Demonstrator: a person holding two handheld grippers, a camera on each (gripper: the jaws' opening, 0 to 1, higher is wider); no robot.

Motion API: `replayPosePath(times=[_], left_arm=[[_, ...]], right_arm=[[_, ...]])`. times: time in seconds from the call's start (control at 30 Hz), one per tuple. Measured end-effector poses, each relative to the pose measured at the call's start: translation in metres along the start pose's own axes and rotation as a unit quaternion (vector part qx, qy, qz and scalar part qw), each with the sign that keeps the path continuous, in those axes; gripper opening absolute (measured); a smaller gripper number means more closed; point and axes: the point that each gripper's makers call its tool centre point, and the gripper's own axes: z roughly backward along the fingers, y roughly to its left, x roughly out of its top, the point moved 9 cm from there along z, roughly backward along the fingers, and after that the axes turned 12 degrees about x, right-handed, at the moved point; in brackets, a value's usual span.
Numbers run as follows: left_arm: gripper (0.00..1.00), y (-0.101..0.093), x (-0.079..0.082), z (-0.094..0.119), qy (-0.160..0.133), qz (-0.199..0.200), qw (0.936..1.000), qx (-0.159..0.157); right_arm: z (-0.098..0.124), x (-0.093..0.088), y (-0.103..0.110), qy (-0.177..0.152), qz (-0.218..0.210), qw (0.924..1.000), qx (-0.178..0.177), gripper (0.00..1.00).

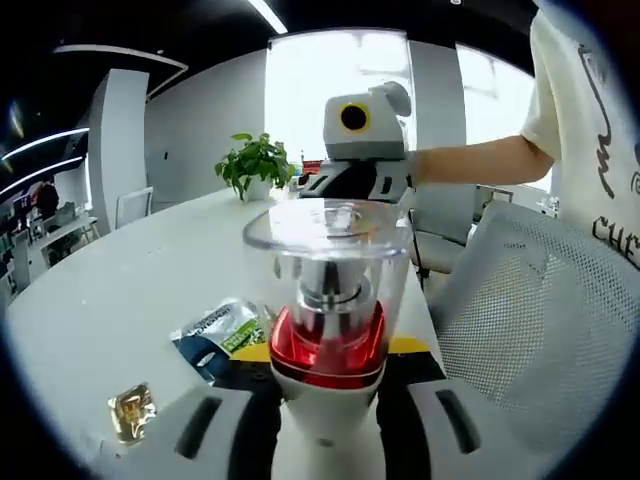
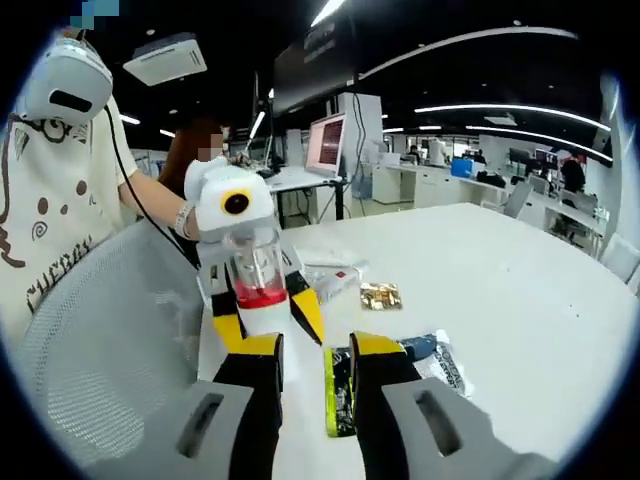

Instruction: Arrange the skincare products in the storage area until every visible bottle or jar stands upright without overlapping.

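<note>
Between left tool (image 1: 328, 425) jaws, pump bottle (image 1: 328, 300)

One clear-capped pump bottle (image 1: 328, 310) sits at frame centre. Three flat sachets lie on the table: a gold one (image 2: 380, 295), a blue-green one (image 1: 215, 335), a white one (image 2: 335, 280). One potted plant (image 1: 255, 165) stands upper left.

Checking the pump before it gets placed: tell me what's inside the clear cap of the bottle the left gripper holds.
Inside the clear cap stands a silver pump head on a red collar. The bottle's body is covered by the left gripper.
</note>
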Motion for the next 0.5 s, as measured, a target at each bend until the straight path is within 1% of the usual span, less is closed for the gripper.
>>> replayPosePath(times=[0.03,0.07,0.1,0.13,0.2,0.3,0.33,0.37,0.43,0.5], left_arm=[[0.35,0.000,0.001,0.000,-0.006,0.001,1.0000,0.000],[0.36,0.001,0.004,0.001,-0.013,0.008,0.9999,-0.001],[0.37,0.002,0.005,0.002,-0.019,0.010,0.9998,0.001],[0.39,0.000,0.008,0.001,-0.020,0.009,0.9997,0.002],[0.39,-0.001,0.008,0.000,-0.015,0.004,0.9999,0.000],[0.36,-0.002,0.004,0.004,-0.003,0.001,1.0000,-0.003],[0.36,-0.002,0.003,0.005,0.001,0.000,1.0000,-0.002],[0.35,-0.002,0.002,0.006,0.004,-0.001,1.0000,0.000],[0.35,0.000,-0.001,0.007,0.008,0.001,1.0000,0.001],[0.34,-0.001,-0.001,0.009,0.008,0.002,1.0000,0.002]], right_arm=[[-0.002,-0.006,-0.001,0.011,0.000,0.9999,-0.002,0.28],[-0.007,-0.011,-0.002,0.011,-0.008,0.9999,0.005,0.28],[-0.009,-0.017,-0.002,0.020,-0.027,0.9994,0.001,0.28],[-0.013,-0.022,-0.004,0.028,-0.027,0.9992,-0.001,0.28],[-0.018,-0.034,-0.009,0.045,-0.039,0.9982,-0.011,0.30],[-0.023,-0.044,-0.013,0.076,-0.040,0.9959,-0.030,0.31],[-0.025,-0.046,-0.014,0.081,-0.031,0.9956,-0.036,0.31],[-0.027,-0.048,-0.014,0.082,-0.032,0.9956,-0.032,0.31],[-0.029,-0.052,-0.014,0.093,-0.049,0.9940,-0.031,0.31],[-0.030,-0.055,-0.016,0.094,-0.040,0.9941,-0.035,0.30]])
